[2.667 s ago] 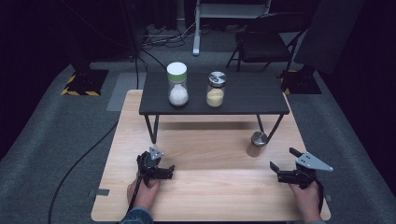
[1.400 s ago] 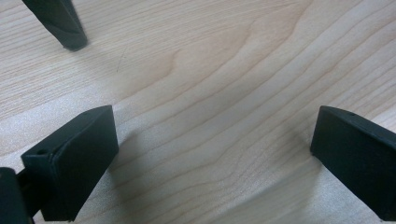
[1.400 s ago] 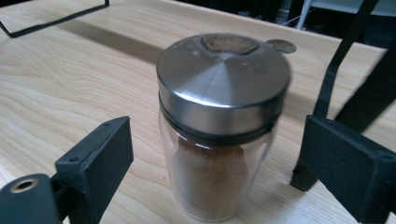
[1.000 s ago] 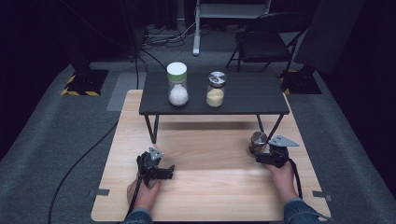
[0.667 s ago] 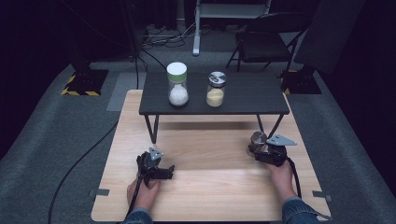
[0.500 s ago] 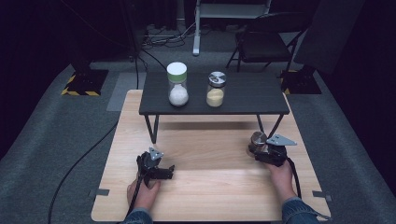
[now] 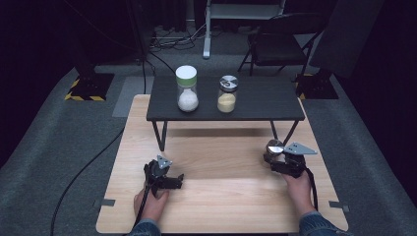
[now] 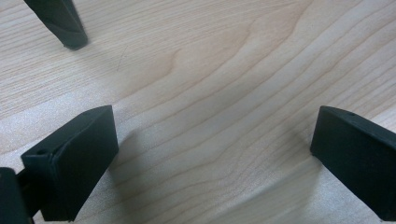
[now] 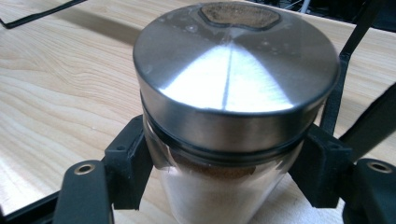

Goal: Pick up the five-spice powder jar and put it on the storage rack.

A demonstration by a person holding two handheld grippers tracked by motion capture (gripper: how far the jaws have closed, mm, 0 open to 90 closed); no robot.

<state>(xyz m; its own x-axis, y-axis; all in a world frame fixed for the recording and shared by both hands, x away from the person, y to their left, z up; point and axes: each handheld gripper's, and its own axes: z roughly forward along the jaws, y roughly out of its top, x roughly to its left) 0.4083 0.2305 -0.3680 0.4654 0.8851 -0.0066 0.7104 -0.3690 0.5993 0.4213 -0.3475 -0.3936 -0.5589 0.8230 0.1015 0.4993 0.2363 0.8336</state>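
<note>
Light wooden tabletop (image 7: 221, 206) carrying everything, with a low black shelf (image 7: 265, 101) on thin legs standing along its far edge. On that shelf, two jars already in place: a green-lidded jar (image 7: 187, 88) of white grains left of middle, a metal-lidded jar (image 7: 227, 93) of yellow grains just beside it to the right. Right stretch of the shelf top bare.

Third jar (image 9: 233, 116), steel-lidded, standing upright on the wood near the right edge, just in front of the shelf's right legs. Right gripper (image 7: 281, 162) closed in around it: jaws pressing the glass wall from both sides just under the lid, brown powder over pale grains visible inside. Base apparently on the wood, though the contact itself lies below the frame.

Left gripper (image 7: 164, 179) resting low near the front-left part of the tabletop, jaws spread wide over bare wood, holding nothing, one shelf leg (image 8: 60, 21) at the top of its view.

Judged progress: grasp made, lift not begun. Left to do, most likely: raising the jar clear of the shelf edge and setting it beside the other two.
</note>
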